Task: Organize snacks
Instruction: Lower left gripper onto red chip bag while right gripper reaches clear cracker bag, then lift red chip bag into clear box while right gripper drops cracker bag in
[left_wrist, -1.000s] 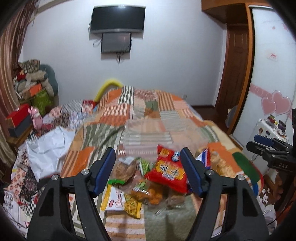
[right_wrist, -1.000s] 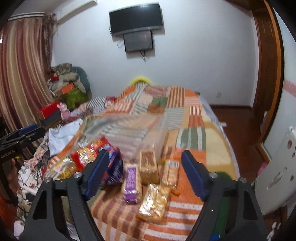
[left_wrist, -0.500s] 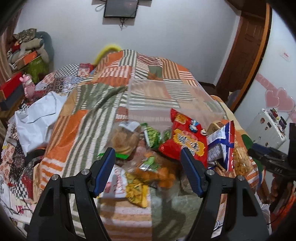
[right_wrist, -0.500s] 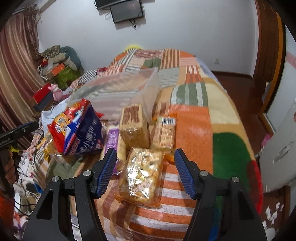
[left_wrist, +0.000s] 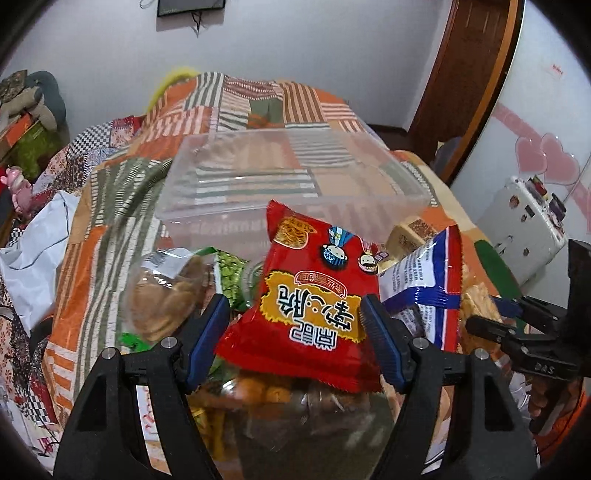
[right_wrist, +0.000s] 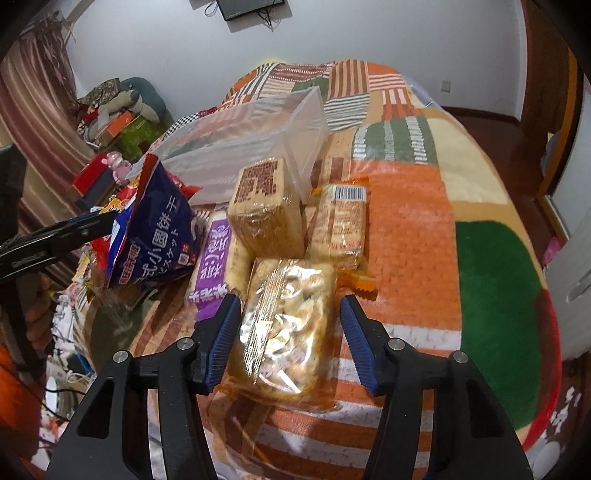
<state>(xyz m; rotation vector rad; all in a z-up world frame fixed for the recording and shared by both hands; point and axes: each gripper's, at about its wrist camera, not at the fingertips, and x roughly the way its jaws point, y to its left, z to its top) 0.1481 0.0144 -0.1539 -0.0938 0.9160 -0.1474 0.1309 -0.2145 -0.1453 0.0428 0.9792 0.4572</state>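
Snack packs lie in a heap on a patchwork bedspread before a clear plastic bin (left_wrist: 295, 184), which also shows in the right wrist view (right_wrist: 258, 133). My left gripper (left_wrist: 295, 317) is open, its jaws on either side of a red noodle-snack bag (left_wrist: 314, 306) without closing on it. A blue biscuit bag (left_wrist: 424, 280) leans at its right. My right gripper (right_wrist: 288, 325) is open around a clear pack of golden crackers (right_wrist: 284, 325). Beyond lie a purple pack (right_wrist: 214, 266), a tan cracker block (right_wrist: 266, 218) and an orange pack (right_wrist: 340, 225).
Green pea snacks (left_wrist: 229, 273) and a bag of brown cookies (left_wrist: 162, 299) lie left of the red bag. The bed drops off at the right (right_wrist: 535, 295). A white appliance (left_wrist: 524, 229) and a wooden door (left_wrist: 465, 74) stand right. Clutter is piled at the left wall (right_wrist: 122, 118).
Both grippers have moved forward and down toward the snacks. The left now straddles the red bag, and the right straddles the golden cracker pack. Both stay open.
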